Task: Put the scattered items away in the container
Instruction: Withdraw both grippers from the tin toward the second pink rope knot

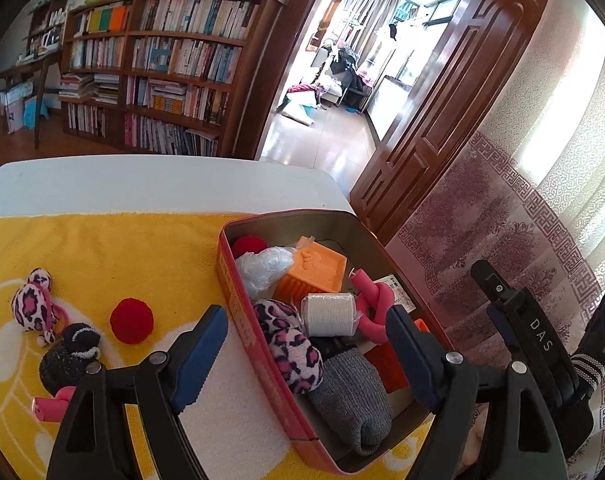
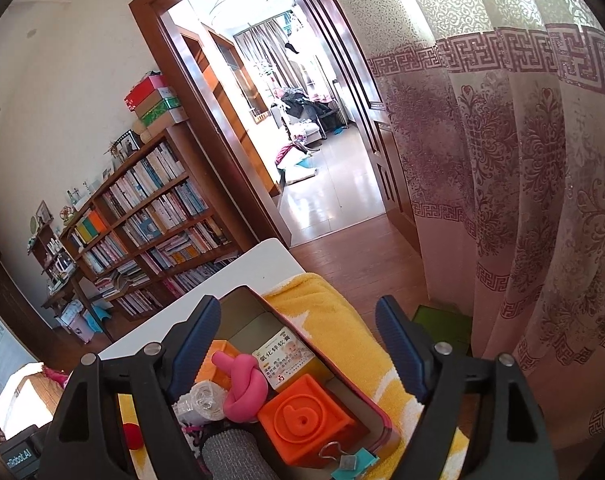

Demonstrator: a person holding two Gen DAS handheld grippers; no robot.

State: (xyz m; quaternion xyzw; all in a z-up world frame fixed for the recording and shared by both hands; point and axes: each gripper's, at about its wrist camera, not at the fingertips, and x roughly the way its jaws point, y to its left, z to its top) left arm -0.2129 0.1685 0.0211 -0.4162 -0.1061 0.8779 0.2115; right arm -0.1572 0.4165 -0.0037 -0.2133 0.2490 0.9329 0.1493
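Left gripper (image 1: 306, 354): jaws spread wide, nothing between them; it hangs over the near end of the tin, one finger outside the tin's left wall, the other over its inside.
Right gripper (image 2: 298, 352): jaws wide apart and empty; poised above the tin's right side.
Tin (image 1: 238, 320): red, open, on the yellow towel (image 1: 102, 248); already holds an orange block (image 1: 318, 270), a pink knot (image 1: 372, 300), a grey sock (image 1: 350, 396), a white roll (image 1: 329, 314) and more.
Left outside: red ball (image 1: 131, 321), leopard toy (image 1: 34, 306), black sock ball (image 1: 70, 356) and a pink tube (image 1: 52, 404), all on the towel left of the tin.
Red ball, handling: likely light, soft, fuzzy, so not slippery; round, so it may roll; pinch across its middle.
Leopard toy, handling: probably plush and limp; grip the plump body, not the cord.
Black sock ball, handling: soft and squashy; a firm squeeze at the centre should hold.
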